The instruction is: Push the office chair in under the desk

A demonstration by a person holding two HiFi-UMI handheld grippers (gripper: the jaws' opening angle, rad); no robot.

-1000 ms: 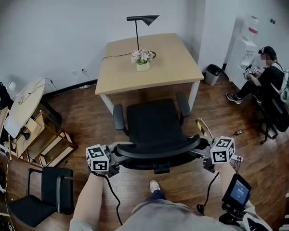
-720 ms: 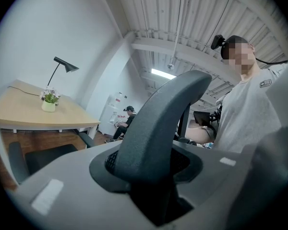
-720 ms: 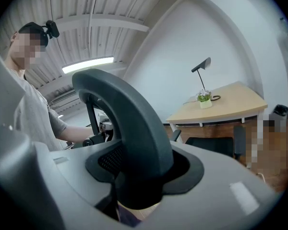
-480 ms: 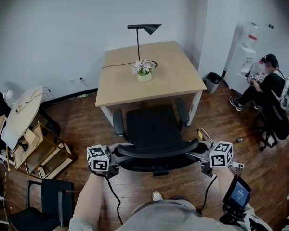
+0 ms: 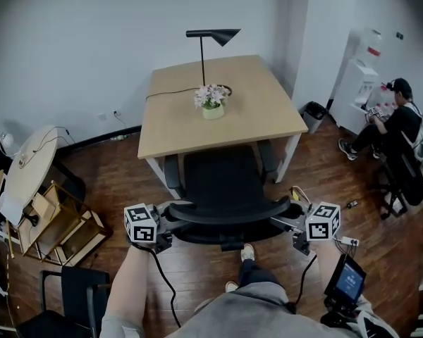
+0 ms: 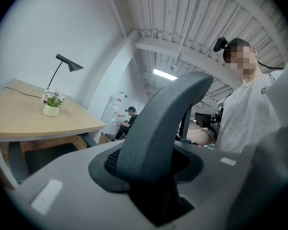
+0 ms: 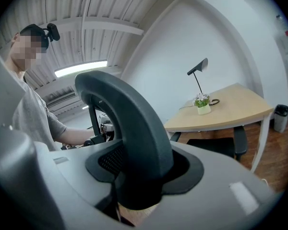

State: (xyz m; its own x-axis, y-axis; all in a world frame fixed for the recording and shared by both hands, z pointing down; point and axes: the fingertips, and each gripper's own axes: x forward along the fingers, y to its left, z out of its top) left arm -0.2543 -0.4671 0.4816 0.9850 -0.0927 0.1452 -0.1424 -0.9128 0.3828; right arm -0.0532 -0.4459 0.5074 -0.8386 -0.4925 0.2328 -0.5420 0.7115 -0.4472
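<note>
The black office chair [image 5: 222,178] faces the wooden desk [image 5: 254,111], its seat front and armrests tucked under the near desk edge. The curved backrest rim [image 5: 225,213] runs between my two grippers. My left gripper [image 5: 170,224] is shut on the rim's left end and my right gripper [image 5: 285,222] on its right end. In the left gripper view the rim [image 6: 158,123] rises out of the left gripper [image 6: 153,176], with the desk [image 6: 24,119] beyond. In the right gripper view the rim [image 7: 129,123] sits in the right gripper [image 7: 134,181] the same way.
A black lamp [image 5: 210,37] and a flower pot [image 5: 211,103] stand on the desk. A person [image 5: 395,129] sits at the right by a small bin [image 5: 313,115]. A round table [image 5: 25,178], wooden frames [image 5: 63,220] and another black chair [image 5: 63,305] crowd the left.
The chair and both grippers have moved forward toward the desk; the seat front has slid under the desktop. The person's foot has stepped forward behind the chair.
</note>
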